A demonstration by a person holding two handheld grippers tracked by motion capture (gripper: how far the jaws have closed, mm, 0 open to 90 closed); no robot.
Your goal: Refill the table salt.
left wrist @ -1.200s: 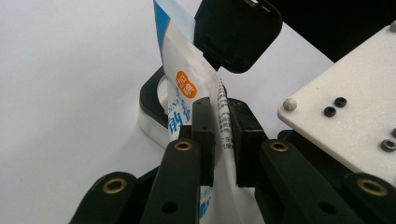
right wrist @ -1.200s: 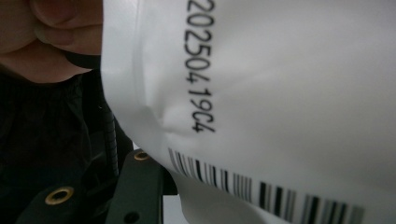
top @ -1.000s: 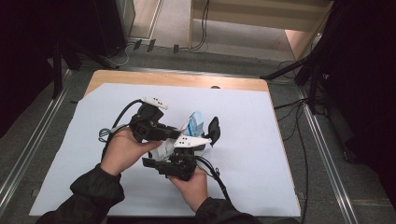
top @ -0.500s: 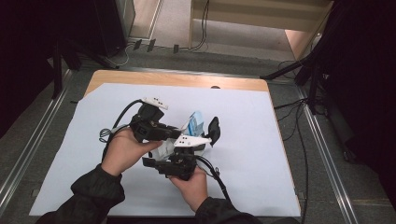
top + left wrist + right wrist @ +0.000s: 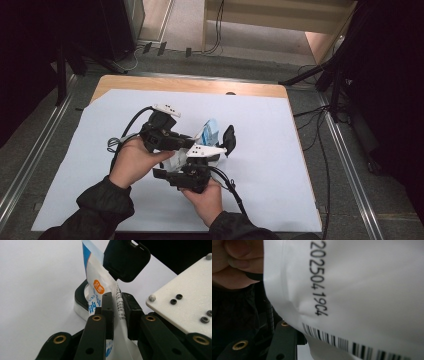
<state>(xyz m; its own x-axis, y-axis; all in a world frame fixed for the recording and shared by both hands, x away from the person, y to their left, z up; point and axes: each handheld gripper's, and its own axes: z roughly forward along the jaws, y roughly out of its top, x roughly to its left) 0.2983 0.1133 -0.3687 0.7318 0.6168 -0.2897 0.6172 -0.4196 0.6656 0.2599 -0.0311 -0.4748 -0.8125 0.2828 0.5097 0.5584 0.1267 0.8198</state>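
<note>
A white and blue printed packet (image 5: 210,131) stands upright between both grippers over the white sheet (image 5: 300,165). My left gripper (image 5: 192,145) comes in from the left. In the left gripper view its jaws (image 5: 117,307) pinch the packet (image 5: 100,282) low on its side. My right gripper (image 5: 220,145) reaches up from the near side under a white plate (image 5: 205,149). The packet (image 5: 362,290), with a date code and barcode, hides the right jaws' tips. A black flat piece (image 5: 126,261) touches the packet's top. A black and silver curved part (image 5: 81,298) sits behind it.
The sheet covers a wooden table (image 5: 190,85). Metal rails (image 5: 345,165) run along both sides, with cables (image 5: 320,150) on the floor at the right. A wooden shelf (image 5: 280,30) stands beyond the table. Each gripper trails a black cable (image 5: 232,192).
</note>
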